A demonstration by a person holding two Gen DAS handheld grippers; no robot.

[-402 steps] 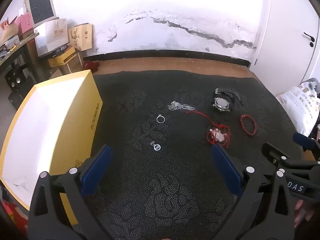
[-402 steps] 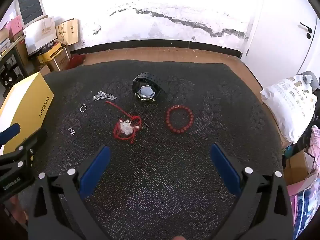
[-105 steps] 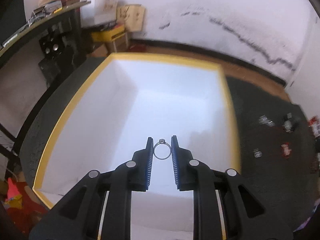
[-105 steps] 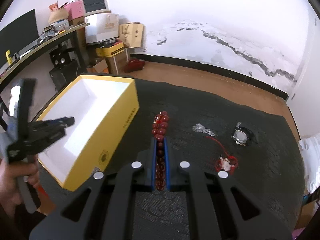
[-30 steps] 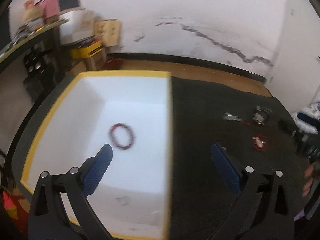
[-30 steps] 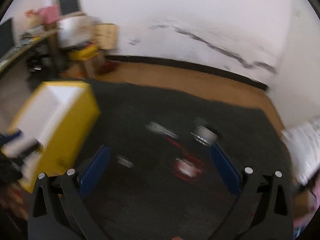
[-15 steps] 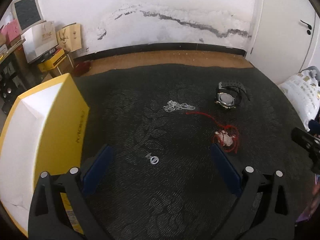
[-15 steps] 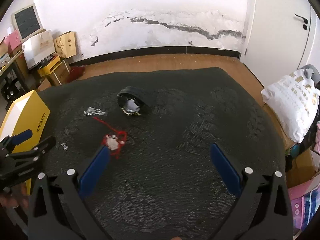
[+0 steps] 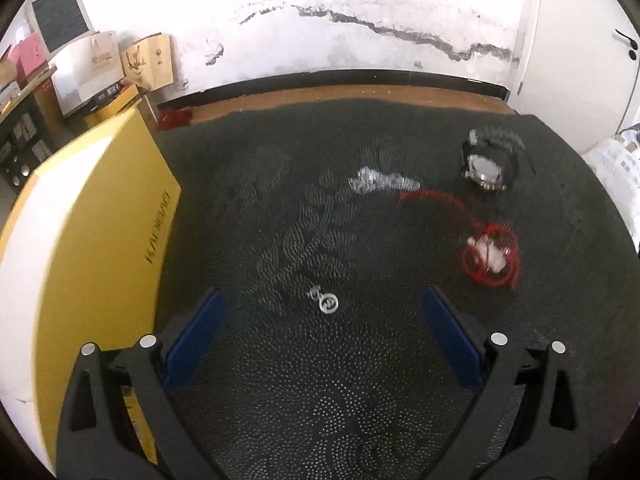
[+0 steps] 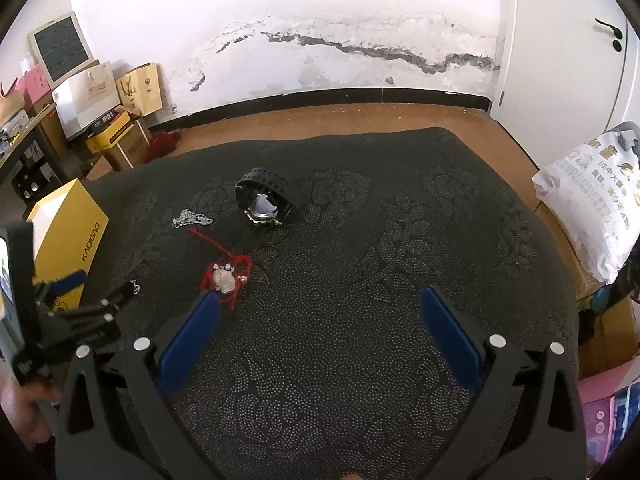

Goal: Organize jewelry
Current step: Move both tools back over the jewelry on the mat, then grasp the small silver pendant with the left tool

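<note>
On the dark patterned cloth (image 9: pixel 360 400) lie a small silver earring (image 9: pixel 325 300), a silver chain (image 9: pixel 376 181), a red-cord pendant (image 9: pixel 490 258) and a black watch (image 9: pixel 489 160). My left gripper (image 9: pixel 323 338) hovers open just short of the earring, nothing between its fingers. The yellow box (image 9: pixel 132 224) with a white inside stands at the left. In the right wrist view, my right gripper (image 10: pixel 320 328) is open and empty, with the red-cord pendant (image 10: pixel 226 278) by its left finger; the watch (image 10: pixel 264 202), chain (image 10: pixel 192 218), earring (image 10: pixel 135 287) and yellow box (image 10: pixel 66 236) lie beyond.
The left gripper tool and a hand (image 10: pixel 24 408) show at the left edge of the right wrist view. Cardboard boxes and paper bags (image 10: pixel 104 100) stand by the cracked wall. A white printed sack (image 10: pixel 588 204) lies off the cloth's right side.
My left gripper has moved down and closer to the earring. My right gripper has shifted so the red-cord pendant now sits by its left finger. Both stay open.
</note>
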